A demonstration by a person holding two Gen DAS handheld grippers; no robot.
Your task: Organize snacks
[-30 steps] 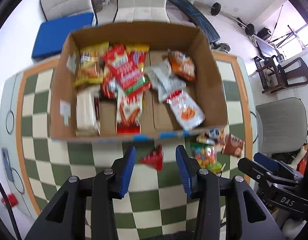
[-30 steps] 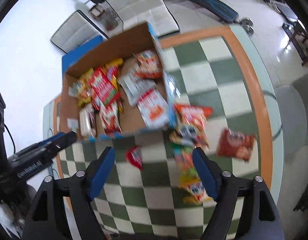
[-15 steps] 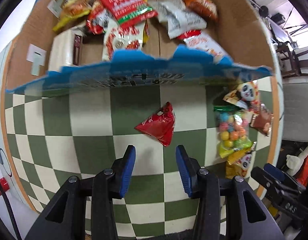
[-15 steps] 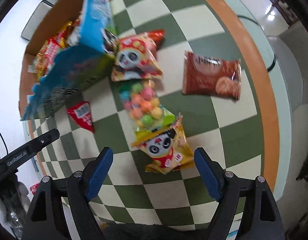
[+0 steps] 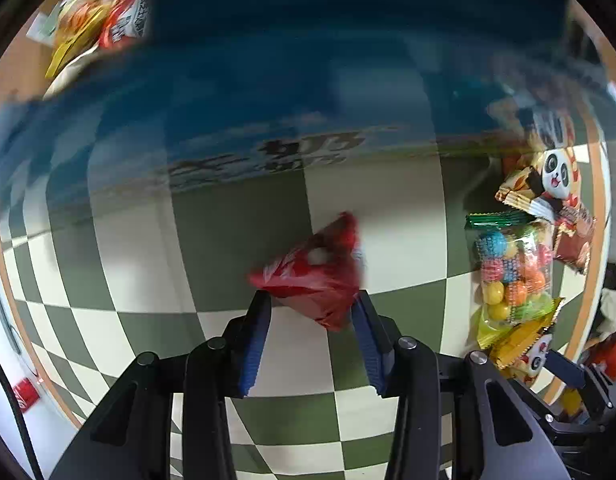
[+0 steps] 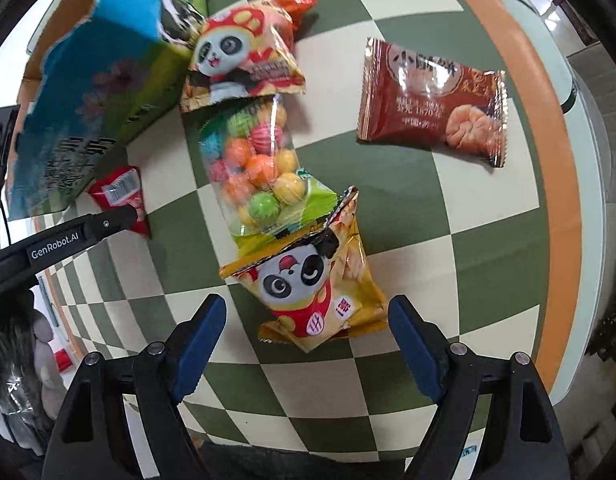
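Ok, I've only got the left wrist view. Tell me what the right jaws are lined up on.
Observer: The right gripper has its jaws wide open and hangs over the yellow panda packet, which lies between the tips, ungripped.
Operator: Now give me the brown packet; it's squashed at my edge.
Observer: The brown packet lies flat on its own, touching no other snack, on the side toward the table's orange rim.
Operator: Describe the red packet at my tips.
Observer: The red packet has a barcode label facing up, at its end nearer the box.
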